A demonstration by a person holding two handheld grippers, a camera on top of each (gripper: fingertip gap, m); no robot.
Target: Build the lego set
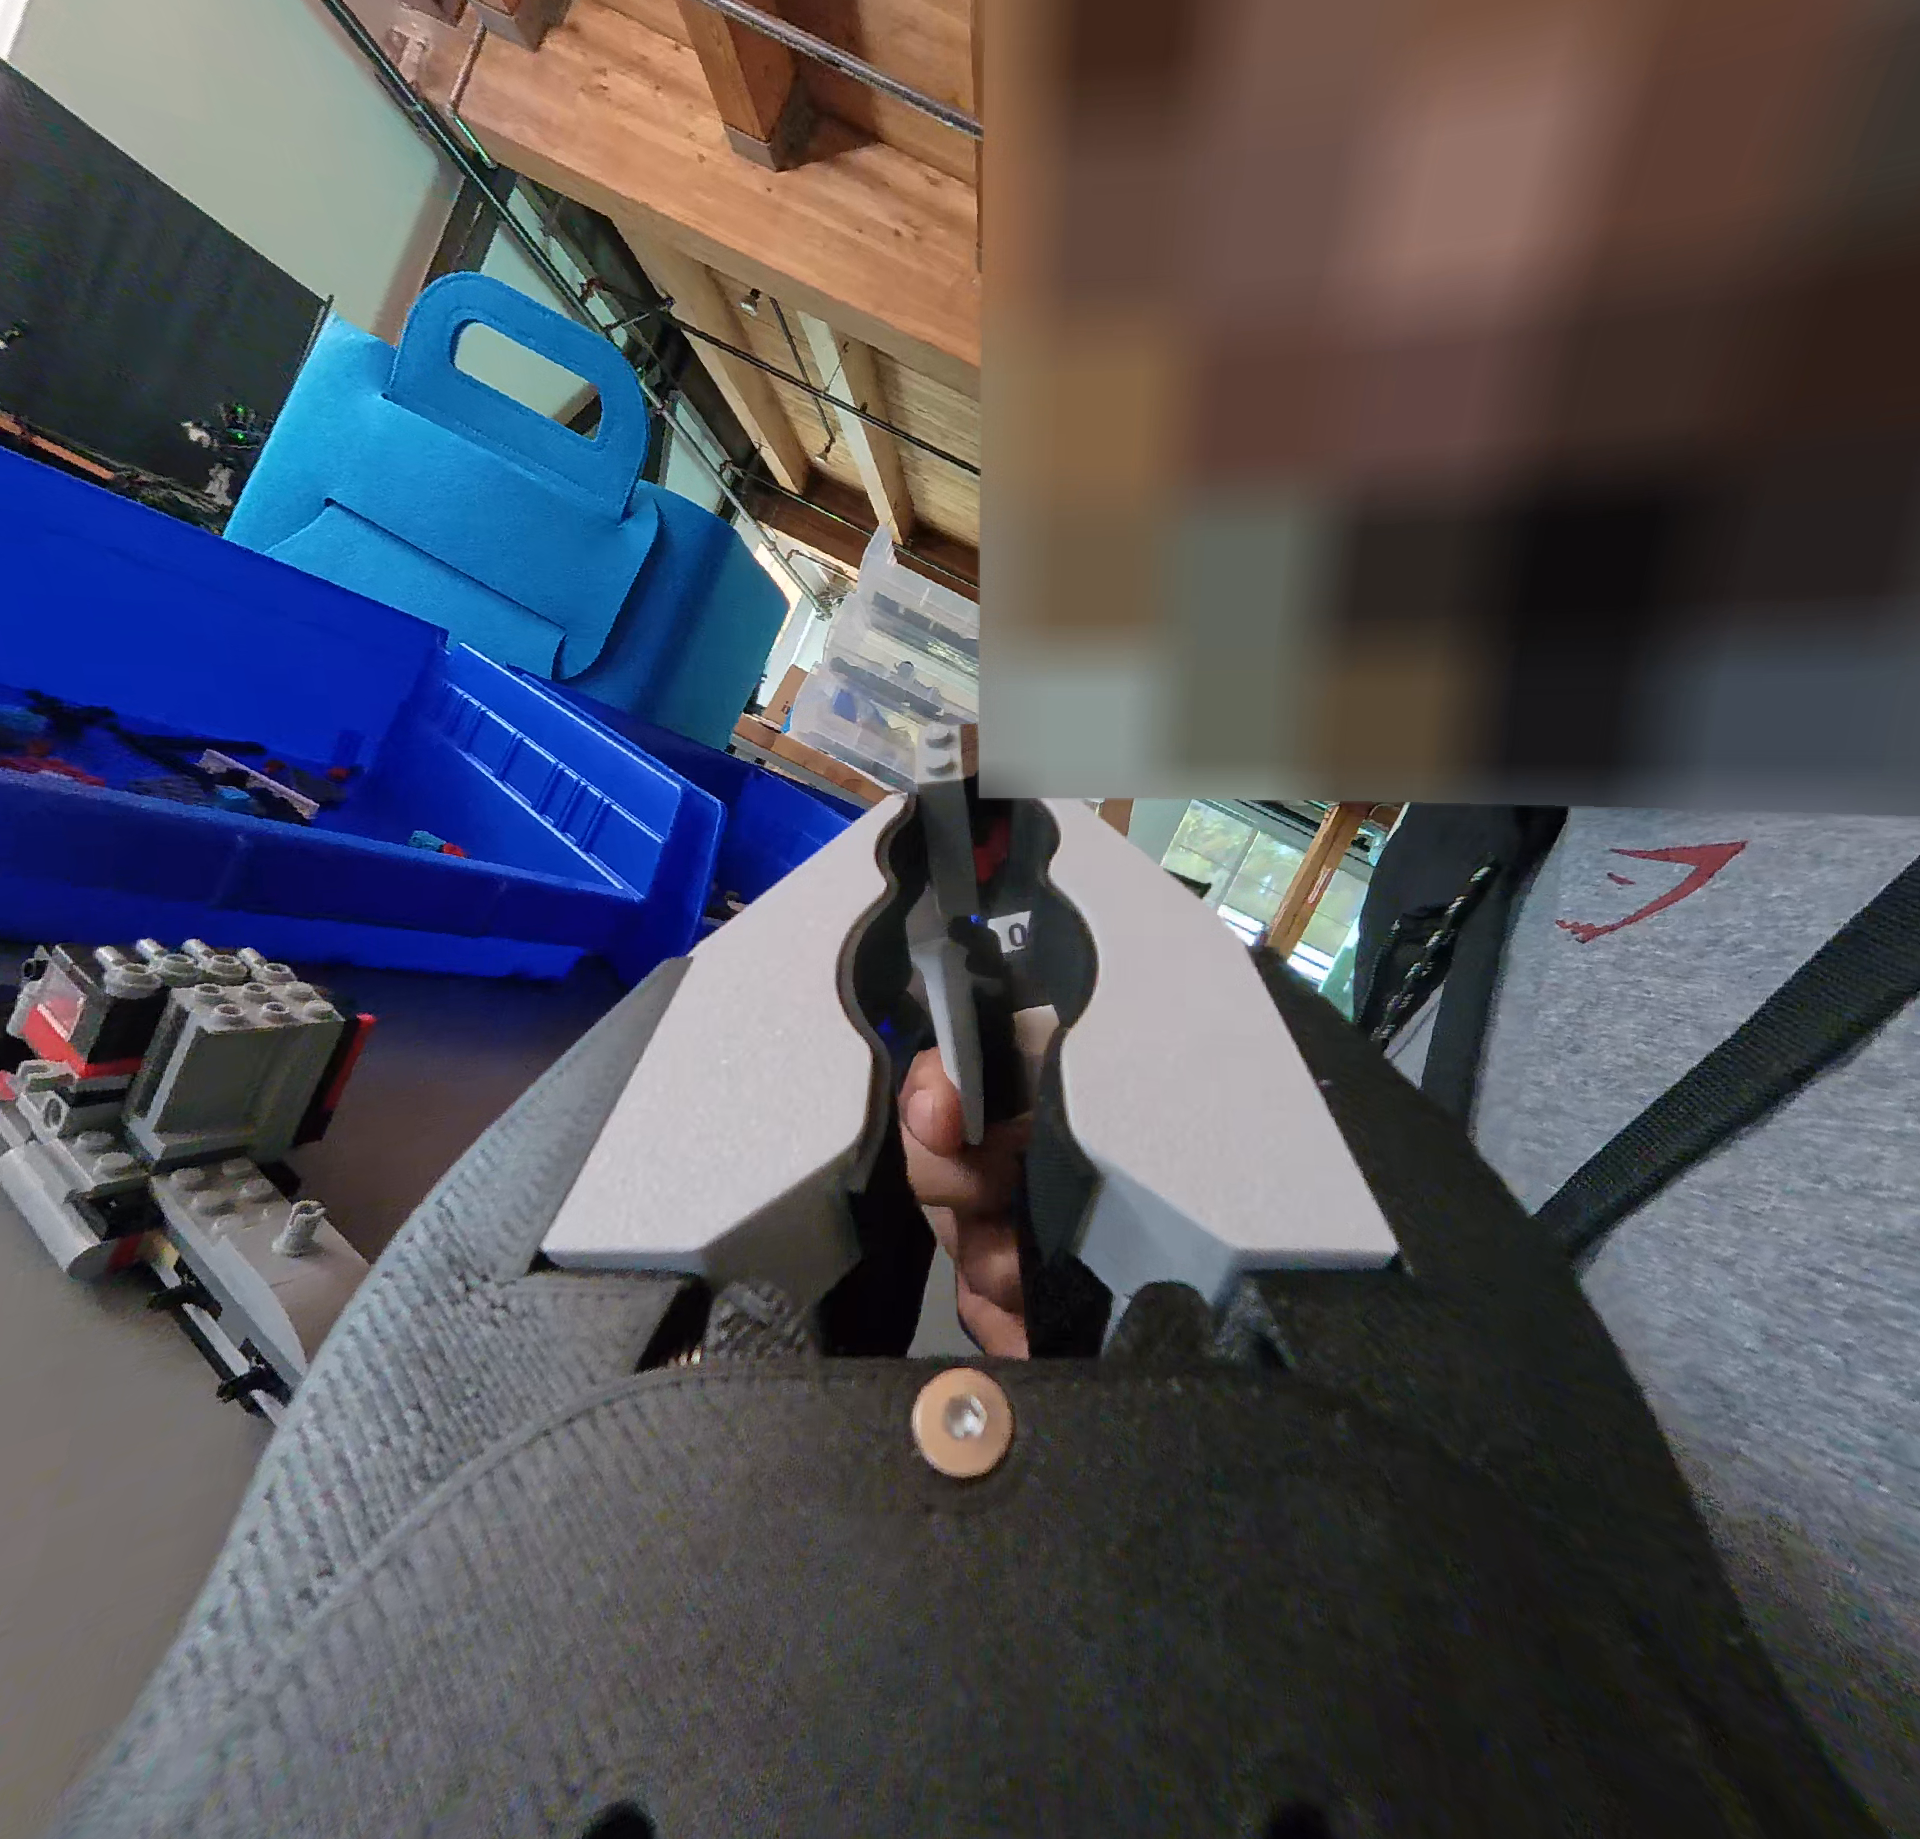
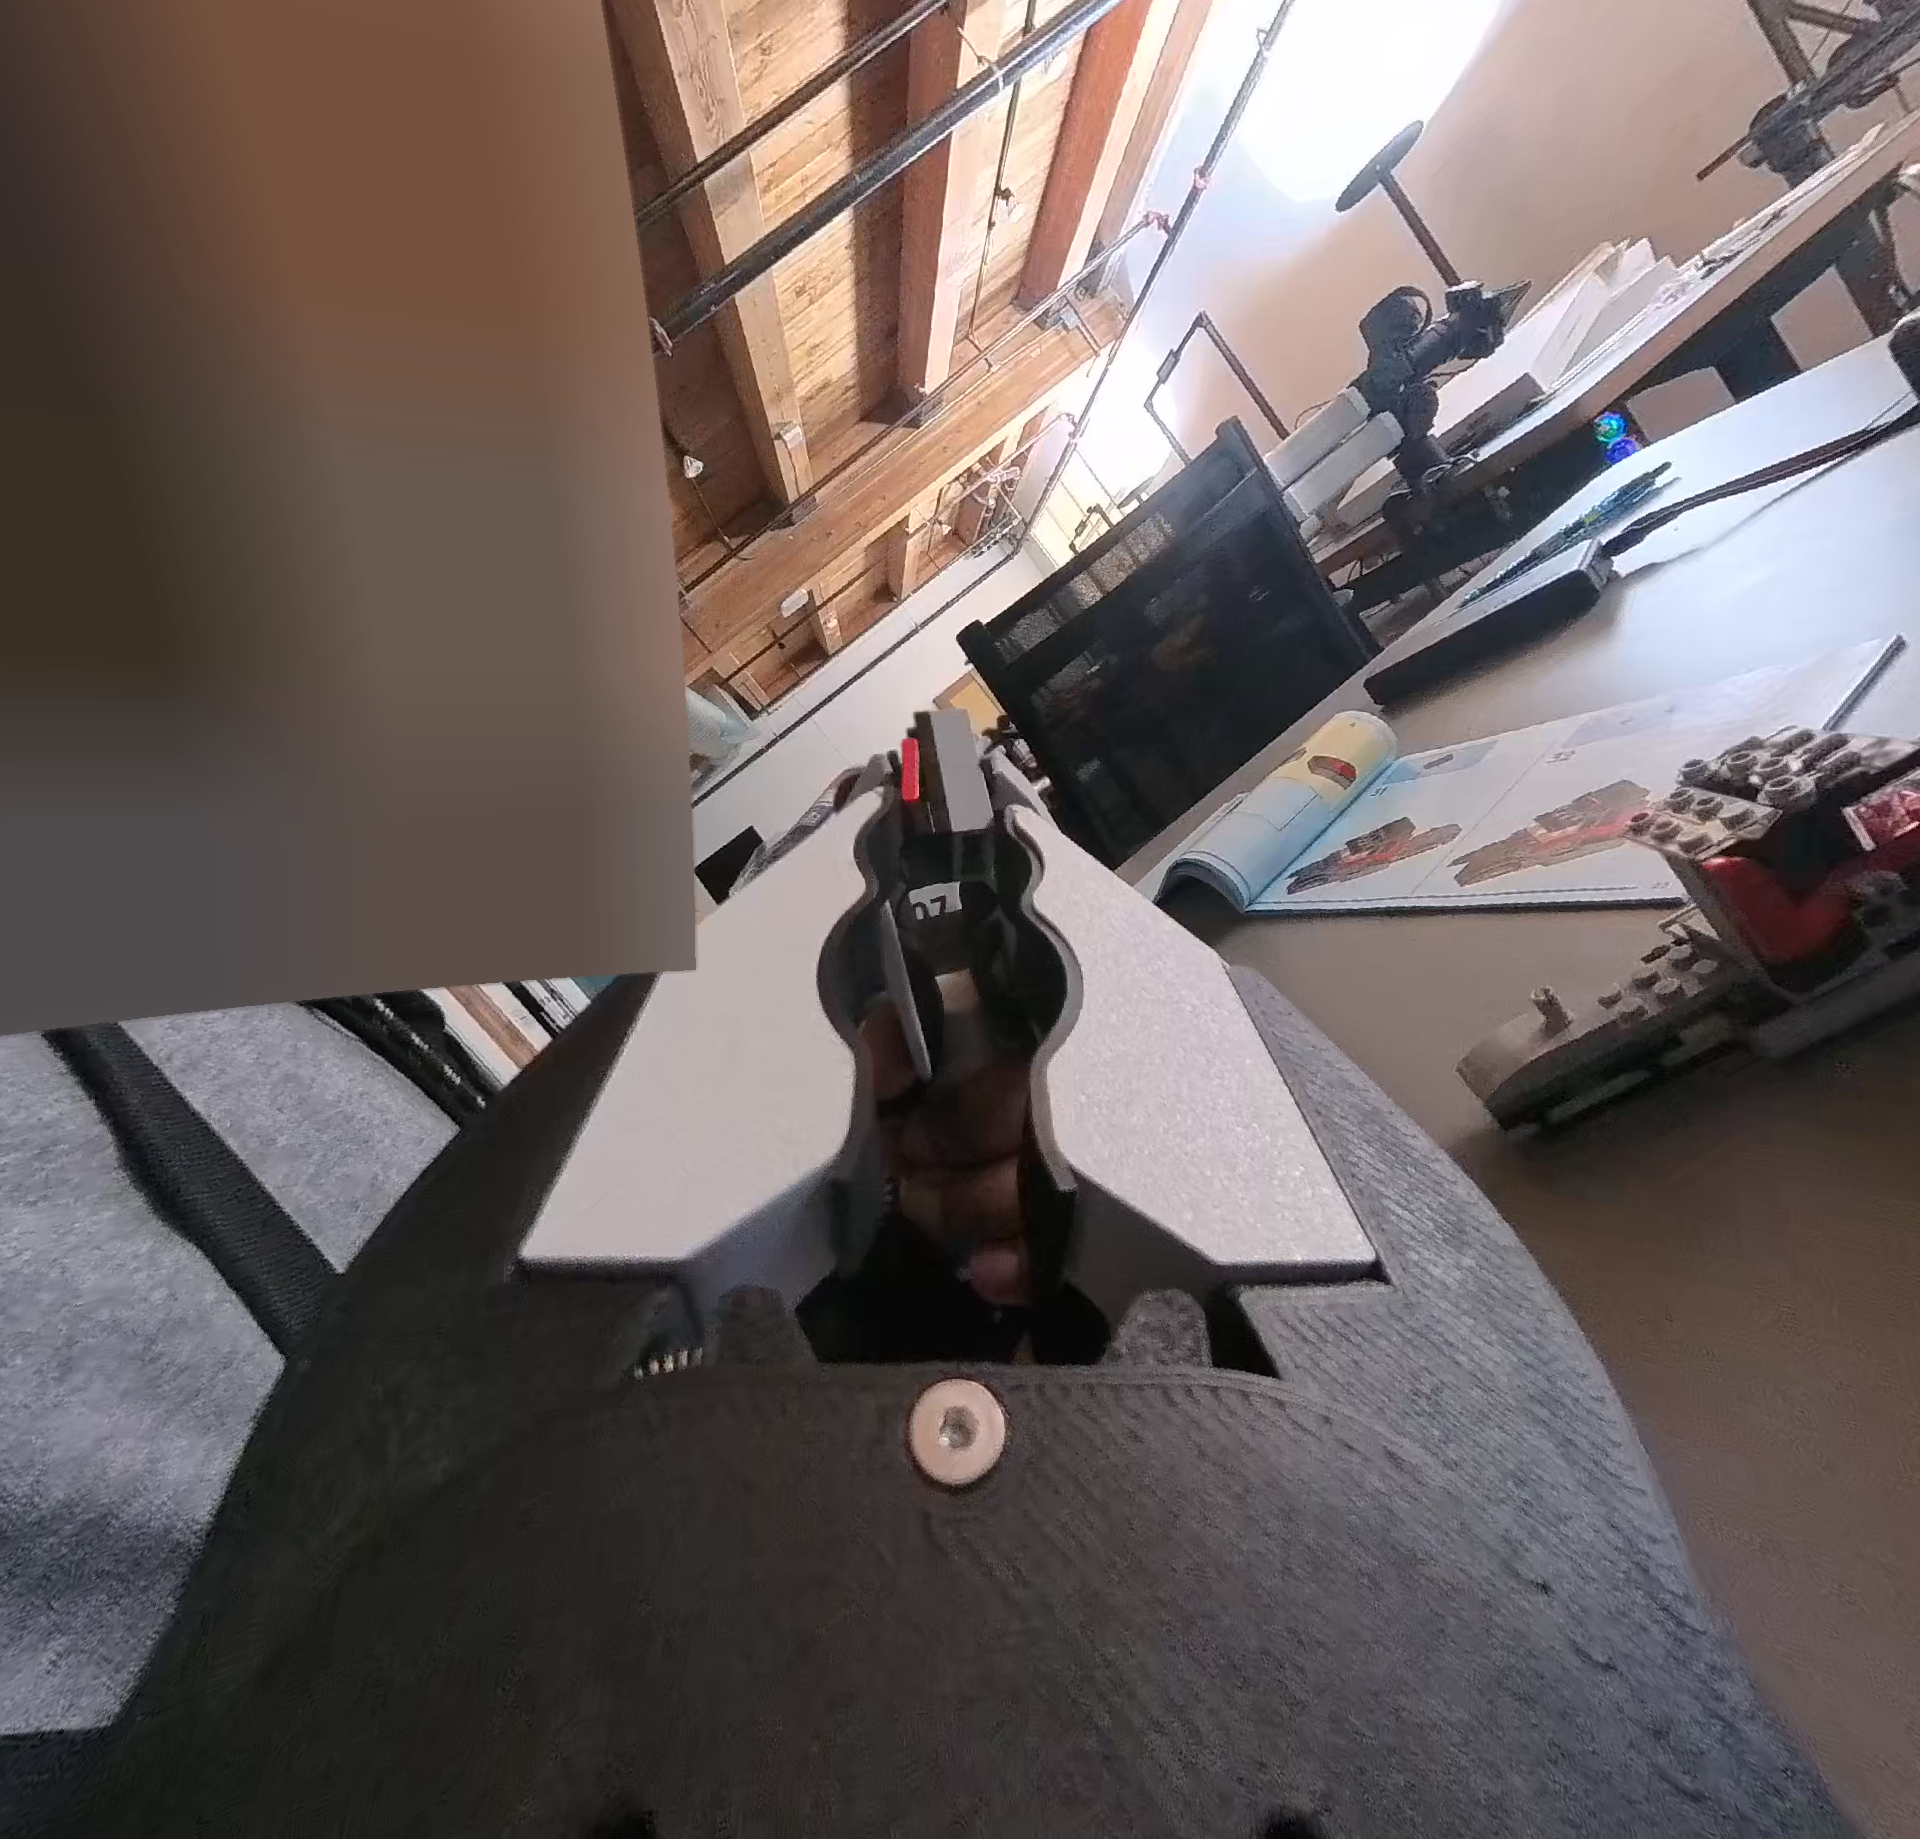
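Both grippers are raised above the table and face each other. My left gripper [image 1: 940, 815] is shut on a long light grey lego plate [image 1: 958, 1000], held edge-on, whose studded end sticks out past the tips. My right gripper [image 2: 943, 825] is shut on a dark grey lego piece [image 2: 956, 776] with a small red part [image 2: 911, 769] on its side. A thin grey plate [image 2: 906, 989] shows through the gap behind it. The partly built grey, black and red model lies on the table, at the left in the left wrist view [image 1: 166, 1093] and at the right in the right wrist view [image 2: 1766, 906].
Blue bins [image 1: 582, 854] with loose pieces and a blue felt bag [image 1: 499, 501] stand behind the model. An open instruction booklet [image 2: 1507, 802] lies by the model, with a black mesh box [image 2: 1174, 646] behind it. The person's grey shirt [image 1: 1714, 1218] is close by. My left and right fingertips are right by each other.
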